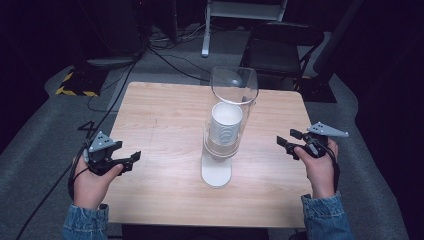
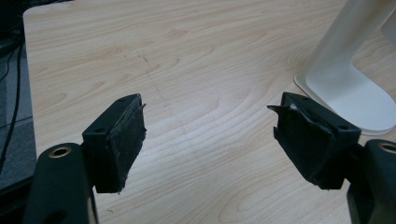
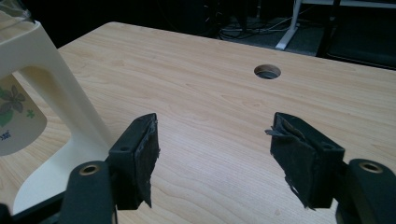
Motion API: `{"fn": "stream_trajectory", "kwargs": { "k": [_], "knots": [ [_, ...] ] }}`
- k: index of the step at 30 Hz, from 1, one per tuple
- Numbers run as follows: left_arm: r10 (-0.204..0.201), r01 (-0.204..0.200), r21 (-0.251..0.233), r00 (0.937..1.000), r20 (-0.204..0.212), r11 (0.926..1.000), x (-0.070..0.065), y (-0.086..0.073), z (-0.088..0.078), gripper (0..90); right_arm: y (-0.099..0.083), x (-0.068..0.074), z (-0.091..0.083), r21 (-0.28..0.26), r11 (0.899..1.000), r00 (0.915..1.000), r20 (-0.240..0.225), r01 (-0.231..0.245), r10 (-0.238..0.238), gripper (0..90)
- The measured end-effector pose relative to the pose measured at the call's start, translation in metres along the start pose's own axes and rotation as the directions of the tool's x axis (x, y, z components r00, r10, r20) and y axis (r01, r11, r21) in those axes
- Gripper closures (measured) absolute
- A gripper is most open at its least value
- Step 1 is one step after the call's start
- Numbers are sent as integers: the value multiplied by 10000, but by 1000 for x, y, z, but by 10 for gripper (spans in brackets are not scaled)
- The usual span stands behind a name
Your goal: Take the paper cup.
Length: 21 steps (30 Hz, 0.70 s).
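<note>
At the lower left of the high view we see the left gripper (image 1: 131, 160) held in a hand over the near left edge of the worktop (image 1: 165, 115), its jaws apart with only bare wood between them. In the left gripper view the white base (image 2: 348, 93) of the cup dispenser sits at the upper right of the frame, beyond the right-hand jaw and apart from it.

In the centre of the high view stands the cup dispenser (image 1: 222, 135), upright on the worktop, a stack of paper cups (image 1: 226, 125) inside its clear tube, well apart from both grippers.

At the right, the right gripper (image 1: 287, 141) points toward the dispenser, jaws apart and holding nothing. In the right gripper view the dispenser's stand (image 3: 56, 102) fills the left of the frame, just beyond the left-hand jaw, not between the two.
</note>
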<state>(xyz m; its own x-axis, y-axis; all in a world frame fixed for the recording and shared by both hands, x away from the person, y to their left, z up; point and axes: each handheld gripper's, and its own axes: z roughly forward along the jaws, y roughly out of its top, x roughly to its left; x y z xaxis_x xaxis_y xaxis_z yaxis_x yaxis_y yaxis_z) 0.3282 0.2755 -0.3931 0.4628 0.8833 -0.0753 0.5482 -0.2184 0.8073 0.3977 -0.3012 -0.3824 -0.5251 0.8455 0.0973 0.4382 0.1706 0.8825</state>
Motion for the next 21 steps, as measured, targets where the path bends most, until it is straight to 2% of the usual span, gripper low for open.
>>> {"fn": "stream_trajectory", "kwargs": {
  "k": [21],
  "knots": [
    [186, -188, 140, 9997, 134, 9997, -4, 0, 0, 242, 3, 4, 0, -54, 9999, 9999, 29, 99, -99, 306]
  ]
}}
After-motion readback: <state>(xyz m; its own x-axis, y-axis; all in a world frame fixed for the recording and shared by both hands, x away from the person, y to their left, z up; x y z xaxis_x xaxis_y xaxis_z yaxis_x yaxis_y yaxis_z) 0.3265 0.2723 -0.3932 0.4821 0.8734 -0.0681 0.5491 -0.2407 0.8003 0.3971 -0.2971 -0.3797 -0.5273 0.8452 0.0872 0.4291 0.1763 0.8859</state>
